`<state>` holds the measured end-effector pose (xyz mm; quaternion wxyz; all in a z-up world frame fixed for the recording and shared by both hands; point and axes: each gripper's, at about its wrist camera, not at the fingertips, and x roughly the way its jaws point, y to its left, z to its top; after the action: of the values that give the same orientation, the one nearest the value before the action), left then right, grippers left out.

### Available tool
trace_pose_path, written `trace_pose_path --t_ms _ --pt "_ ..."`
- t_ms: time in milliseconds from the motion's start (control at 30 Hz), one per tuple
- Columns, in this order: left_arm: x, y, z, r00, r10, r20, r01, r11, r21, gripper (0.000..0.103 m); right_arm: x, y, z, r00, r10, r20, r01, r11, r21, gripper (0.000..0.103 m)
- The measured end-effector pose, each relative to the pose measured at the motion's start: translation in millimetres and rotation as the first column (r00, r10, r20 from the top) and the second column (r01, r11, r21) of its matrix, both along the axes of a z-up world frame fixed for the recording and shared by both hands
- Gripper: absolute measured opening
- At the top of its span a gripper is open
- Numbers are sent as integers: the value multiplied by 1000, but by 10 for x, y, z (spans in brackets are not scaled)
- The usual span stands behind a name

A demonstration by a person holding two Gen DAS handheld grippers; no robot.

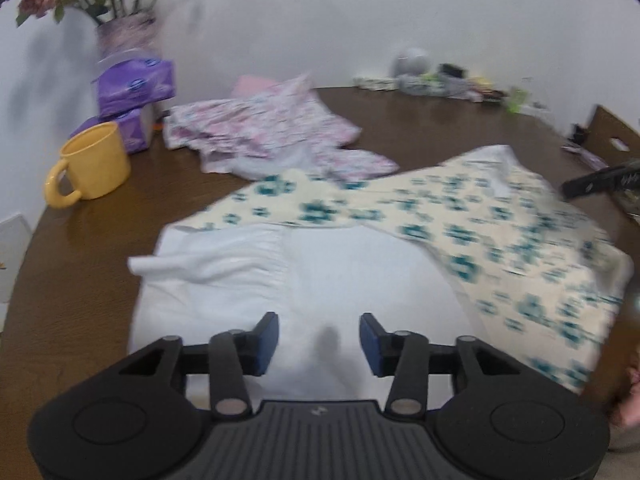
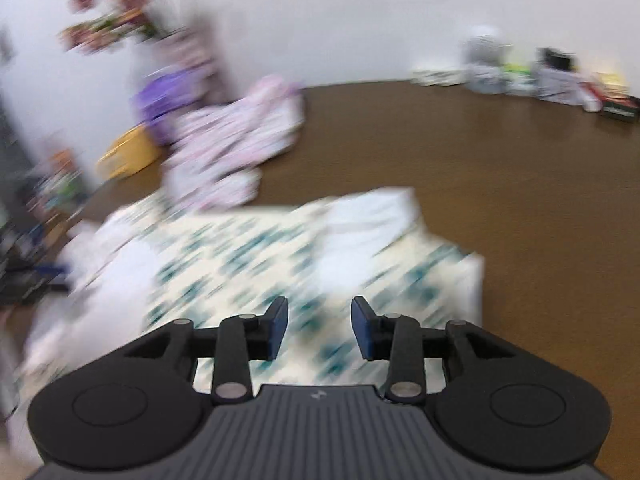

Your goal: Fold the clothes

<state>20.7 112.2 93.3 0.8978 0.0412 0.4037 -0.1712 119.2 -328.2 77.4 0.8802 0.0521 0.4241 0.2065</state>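
A cream garment with teal flowers (image 1: 480,232) lies on the brown table, its white lining (image 1: 312,280) turned up on the near left side. My left gripper (image 1: 319,340) hovers open just above that white part, nothing between its fingers. In the right wrist view the same teal-flowered garment (image 2: 248,256) is badly blurred, and my right gripper (image 2: 319,328) stands open over its near edge, holding nothing. A crumpled pink-patterned garment (image 1: 264,132) lies farther back; in the right wrist view this pink garment (image 2: 236,144) is at the left.
A yellow mug (image 1: 92,164), purple tissue packs (image 1: 136,84) and a flower vase (image 1: 124,32) stand at the table's left. Small clutter (image 1: 432,76) lines the far edge by the wall. Bare brown tabletop (image 2: 480,160) shows to the right. A person's hand (image 1: 630,396) is at the right edge.
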Motion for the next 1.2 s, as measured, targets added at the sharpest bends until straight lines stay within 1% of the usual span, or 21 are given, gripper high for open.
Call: trace_pose_path --t_ms 33,100,267,333,400,500,567,600,633,667,700,800,867,933,1067,1100,1167,1200 --pt "-109 -39 37 999 -34 -16 34 999 -25 51 -116 51 24 999 39 -12 -39 999 8 35" --pt "-293 -119 83 994 -96 -44 93 994 -65 53 -209 111 -30 998 60 -26 -61 998 -16 35" --pt "-712 -343 24 978 -195 -66 192 980 -51 56 -441 260 -163 992 111 -64 -116 990 -75 35" --pt "-820 -367 -34 978 -195 -70 194 981 -21 56 -534 320 -216 988 131 -80 -138 986 -97 35" --pt "-877 -354 -112 981 -172 -85 173 985 9 56 -620 375 -268 984 149 -95 -160 980 -118 35" --pt "-884 -295 -237 986 -119 -120 124 991 39 56 -619 367 -320 983 155 -99 -165 980 -110 35" --pt "-889 -253 -286 986 -102 -131 109 993 45 56 -619 362 -354 982 159 -101 -169 980 -105 34" --pt "-887 -246 -299 986 -96 -134 103 994 45 56 -619 360 -371 982 161 -102 -171 980 -103 27" --pt "-883 -245 -312 987 -91 -134 98 994 49 51 -621 359 -385 981 163 -102 -174 980 -101 8" --pt "-882 -251 -321 987 -90 -131 98 994 57 44 -639 361 -378 980 171 -100 -181 979 -97 1" --pt "-880 -260 -333 987 -91 -129 101 993 69 28 -661 351 -355 977 186 -101 -194 977 -84 1" --pt "-865 -276 -351 987 -89 -131 102 990 96 21 -742 315 -252 969 226 -102 -232 971 -52 1" --pt "-859 -272 -347 988 -89 -130 104 988 111 17 -814 269 -154 966 239 -100 -245 968 -56 1" --pt "-860 -276 -345 988 -93 -126 109 986 129 13 -854 214 -119 963 243 -120 -251 966 -54 1" --pt "-861 -311 -343 987 -109 -119 127 980 155 11 -853 190 -253 955 236 -182 -249 967 -50 2" --pt "-860 -312 -343 987 -111 -120 129 980 155 11 -846 187 -255 957 231 -174 -242 969 -41 5" --pt "-855 -303 -345 986 -110 -121 128 981 149 12 -834 179 -259 962 221 -159 -227 974 -22 20" --pt "-857 -302 -345 986 -110 -122 127 981 149 12 -827 176 -261 965 216 -152 -220 975 -12 32"
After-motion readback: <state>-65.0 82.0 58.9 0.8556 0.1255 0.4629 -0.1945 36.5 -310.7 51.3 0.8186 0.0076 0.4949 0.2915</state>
